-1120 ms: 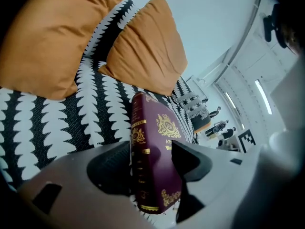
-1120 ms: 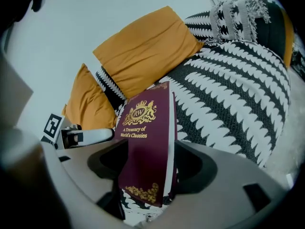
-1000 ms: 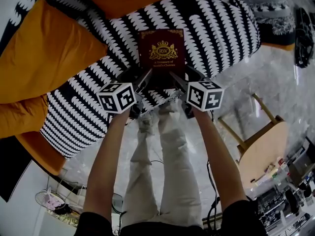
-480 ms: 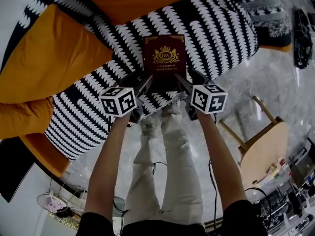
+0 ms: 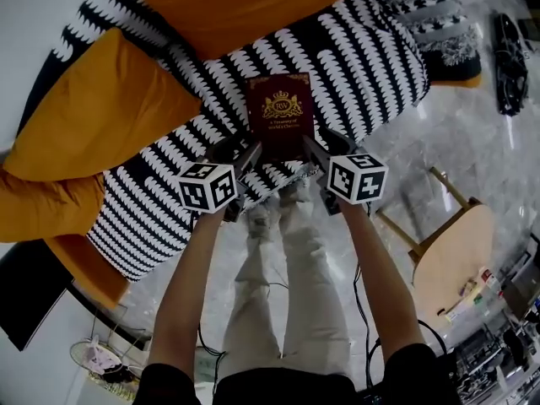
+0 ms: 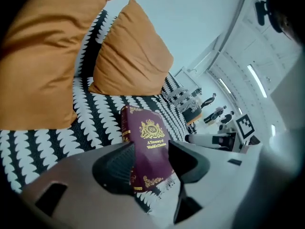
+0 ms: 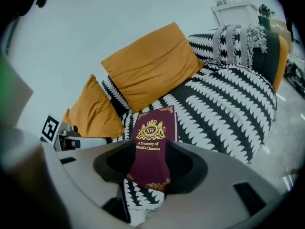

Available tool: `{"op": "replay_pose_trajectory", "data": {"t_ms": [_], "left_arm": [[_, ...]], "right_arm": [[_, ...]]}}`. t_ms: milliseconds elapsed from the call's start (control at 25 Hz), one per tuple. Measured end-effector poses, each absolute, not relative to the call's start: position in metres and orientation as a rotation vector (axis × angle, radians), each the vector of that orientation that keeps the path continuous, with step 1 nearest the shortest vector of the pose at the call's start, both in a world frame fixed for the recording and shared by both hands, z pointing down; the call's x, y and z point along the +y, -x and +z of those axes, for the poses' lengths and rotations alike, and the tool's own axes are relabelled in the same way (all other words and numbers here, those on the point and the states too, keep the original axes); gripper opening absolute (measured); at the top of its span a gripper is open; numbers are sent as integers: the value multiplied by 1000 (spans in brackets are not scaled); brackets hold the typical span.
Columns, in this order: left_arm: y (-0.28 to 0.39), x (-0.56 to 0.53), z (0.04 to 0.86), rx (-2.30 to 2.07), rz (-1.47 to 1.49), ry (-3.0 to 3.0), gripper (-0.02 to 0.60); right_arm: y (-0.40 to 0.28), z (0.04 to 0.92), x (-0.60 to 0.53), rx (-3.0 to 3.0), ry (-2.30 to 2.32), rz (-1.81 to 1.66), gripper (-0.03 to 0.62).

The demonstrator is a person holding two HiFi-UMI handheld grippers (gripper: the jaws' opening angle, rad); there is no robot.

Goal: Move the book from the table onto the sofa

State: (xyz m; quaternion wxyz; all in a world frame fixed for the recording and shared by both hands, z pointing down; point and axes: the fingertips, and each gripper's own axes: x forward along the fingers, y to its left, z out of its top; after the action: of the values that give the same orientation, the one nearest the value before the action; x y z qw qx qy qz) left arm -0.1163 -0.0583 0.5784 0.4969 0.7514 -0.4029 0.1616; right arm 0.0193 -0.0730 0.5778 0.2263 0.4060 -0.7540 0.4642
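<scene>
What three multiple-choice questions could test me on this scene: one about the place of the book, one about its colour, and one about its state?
1. Where does the book lie?
A) on a round wooden table
B) on the black-and-white sofa cover
C) on the marble floor

2. What colour is its cover?
A) dark red with gold print
B) blue with silver print
C) plain green

3. In what state is the book?
A) open, pages facing up
B) standing upright on its edge
C) closed, lying with the front cover up

Answers:
1 B: the patterned fabric shows all around the book in the head view and both gripper views.
2 A: the cover is dark red, with a gold crest, title and corner ornaments.
3 C: the crest and title face upward and no open pages show.
</scene>
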Motion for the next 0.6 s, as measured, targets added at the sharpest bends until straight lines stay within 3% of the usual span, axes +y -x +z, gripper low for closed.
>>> {"op": "replay_pose_trajectory", "data": {"t_ms": [160,600], "left_arm": [[110,-59,541,-974,419,-1865,217],[99,-77,471,-996,415,-1997,154]], "right_arm": [[-21,537,-78,-2123,-1146,1265,144],[-21,472,-90,-2199,-1153,1168,84]]}}
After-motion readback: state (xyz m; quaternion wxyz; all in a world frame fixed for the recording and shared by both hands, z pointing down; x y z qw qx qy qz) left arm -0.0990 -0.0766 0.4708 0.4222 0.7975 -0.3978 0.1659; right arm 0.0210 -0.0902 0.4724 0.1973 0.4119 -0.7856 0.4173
